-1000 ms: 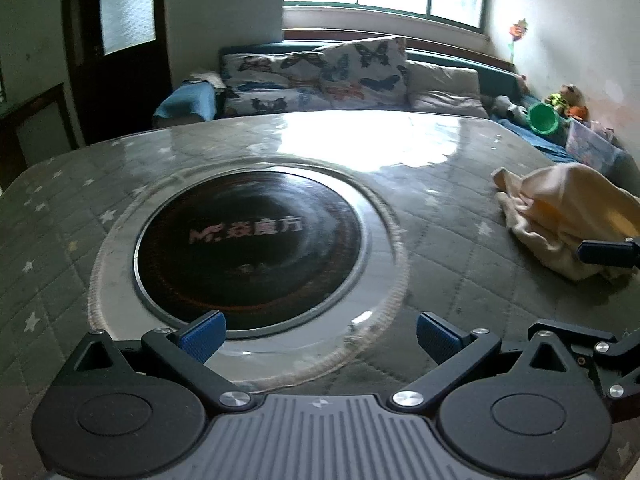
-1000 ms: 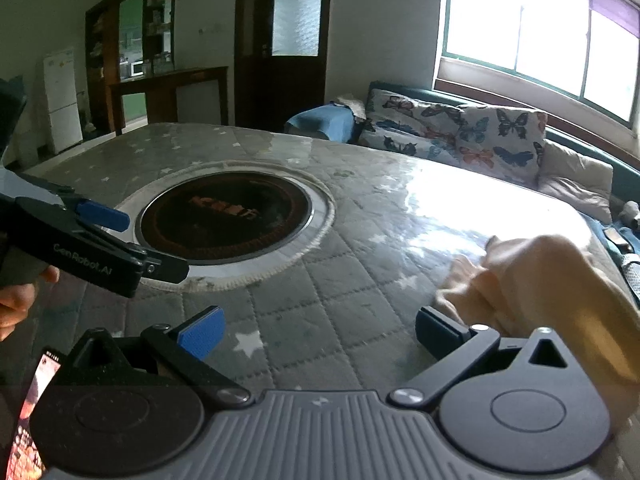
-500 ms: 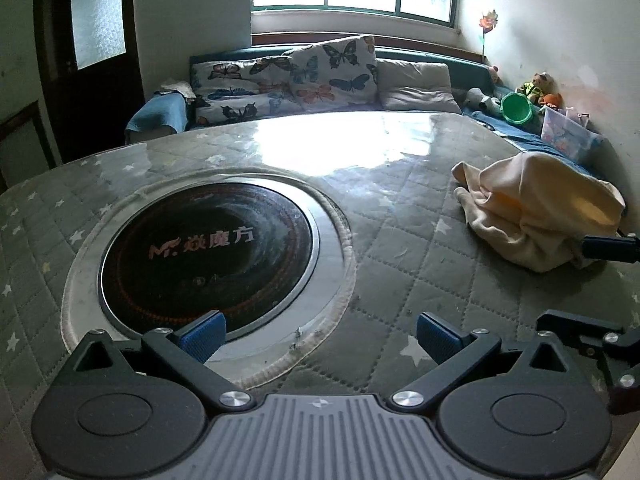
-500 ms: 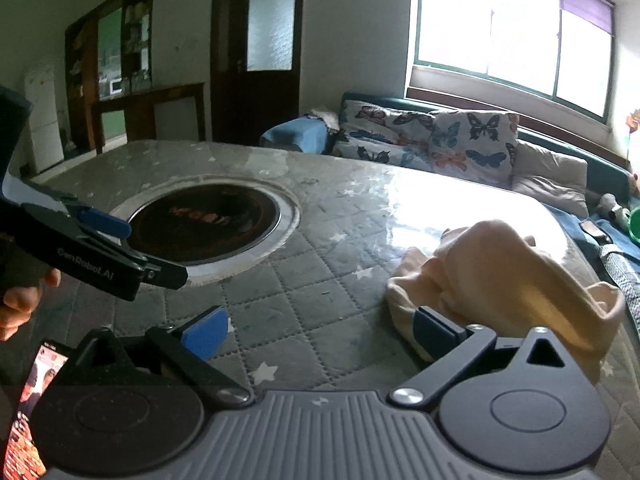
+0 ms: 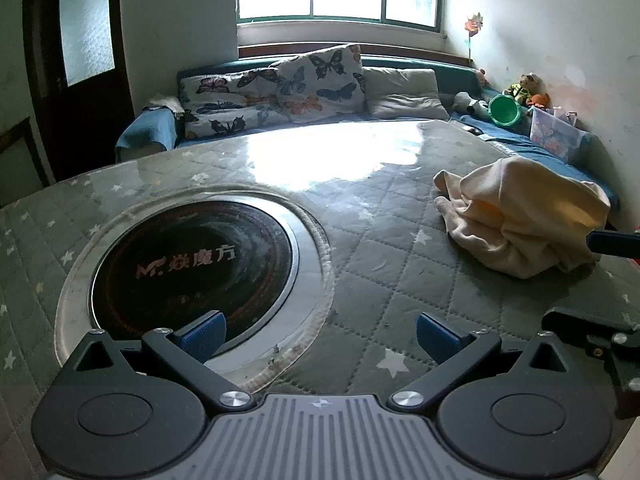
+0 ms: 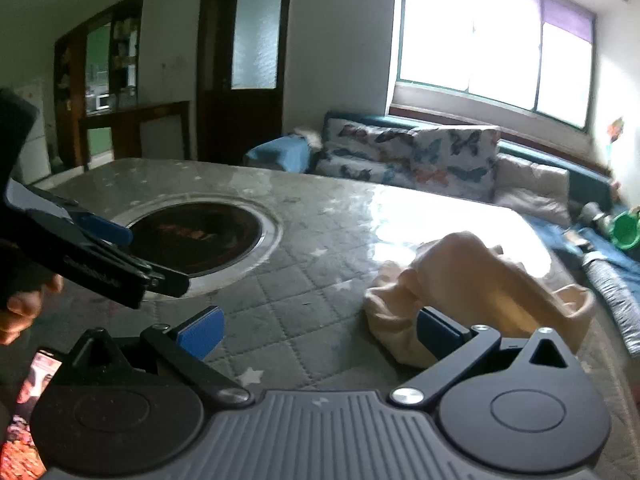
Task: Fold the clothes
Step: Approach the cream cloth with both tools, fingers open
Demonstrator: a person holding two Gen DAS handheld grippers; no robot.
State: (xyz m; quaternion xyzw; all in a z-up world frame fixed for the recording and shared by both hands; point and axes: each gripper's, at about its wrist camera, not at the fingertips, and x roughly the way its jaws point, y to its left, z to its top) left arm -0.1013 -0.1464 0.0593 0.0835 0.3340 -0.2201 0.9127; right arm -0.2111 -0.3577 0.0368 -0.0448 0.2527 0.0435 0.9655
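Note:
A crumpled cream garment (image 5: 520, 216) lies in a heap on the right side of the quilted grey table (image 5: 380, 248); it also shows in the right wrist view (image 6: 472, 292). My left gripper (image 5: 318, 338) is open and empty, low over the table's near edge, left of the garment. My right gripper (image 6: 318, 334) is open and empty, its right finger (image 6: 440, 330) just in front of the garment's near edge. The left gripper shows from the side in the right wrist view (image 6: 104, 256).
A round black induction plate (image 5: 196, 264) in a glass ring is set into the table's left half. A sofa with butterfly cushions (image 5: 288, 92) runs behind the table. Toys and a green bucket (image 5: 505, 110) sit at the far right. A phone (image 6: 28, 412) lies at lower left.
Both grippers have drifted right and back; the garment sits closer to centre in both views. The jaws stay open and empty.

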